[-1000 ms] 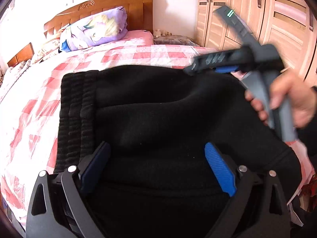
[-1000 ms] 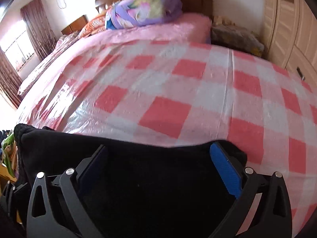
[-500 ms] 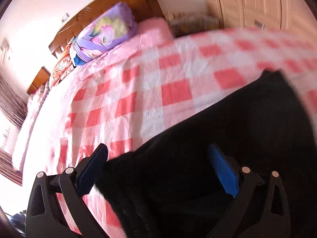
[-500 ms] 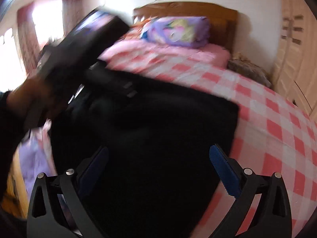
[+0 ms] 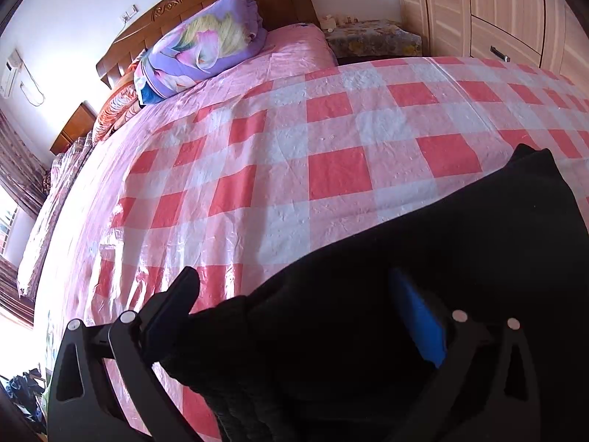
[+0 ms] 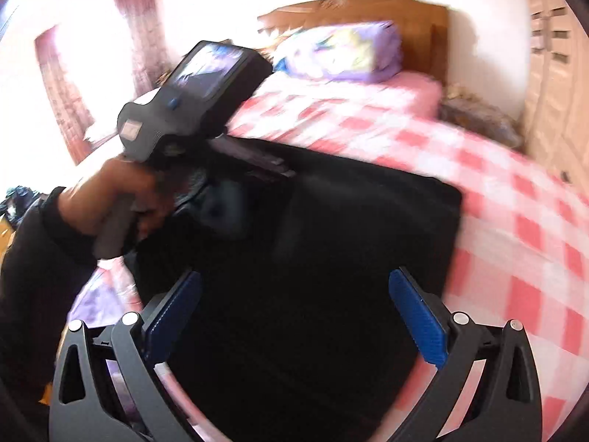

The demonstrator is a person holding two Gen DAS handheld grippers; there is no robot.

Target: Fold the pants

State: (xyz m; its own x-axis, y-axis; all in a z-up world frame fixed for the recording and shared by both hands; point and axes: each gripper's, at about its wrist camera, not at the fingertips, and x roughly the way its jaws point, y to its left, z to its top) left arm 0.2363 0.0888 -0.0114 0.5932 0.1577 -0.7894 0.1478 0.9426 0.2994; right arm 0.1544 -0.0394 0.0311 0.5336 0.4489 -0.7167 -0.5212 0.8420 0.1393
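Landmark: the bed (image 5: 331, 169), covered with a pink-and-white checked sheet.

1. Curtains (image 6: 59, 84), reddish, stood at the bright windows to the left of the bed in the right wrist view.
2. A person's hand (image 6: 125, 199), in a dark sleeve, gripped the handle of the left gripper (image 5: 294, 316) over the bed's left near part. Its jaws had just been opening and stood wide apart; black cloth lay between them, and the blue pads (image 5: 419, 328) did not press on it.
3. The pants (image 6: 331, 258), black, lay in a folded block on the near part of the bed, their ribbed waistband (image 5: 235, 386) at the left end in the left wrist view, their right edge straight against the checked sheet.
4. The right gripper (image 6: 294, 324) hovered over the pants at the bed's near edge, its fingers spread wide and clear of the cloth.
5. A purple printed pillow (image 5: 202, 55) rested at the head of the bed, against the wooden headboard (image 5: 206, 7).
6. A bedside stand (image 5: 371, 38) with a patterned cover stood just right of the bed's head; small items on top were too small to tell.
7. A pale wooden wardrobe (image 5: 489, 11), doors closed, stood right of the bed; its contents were hidden.
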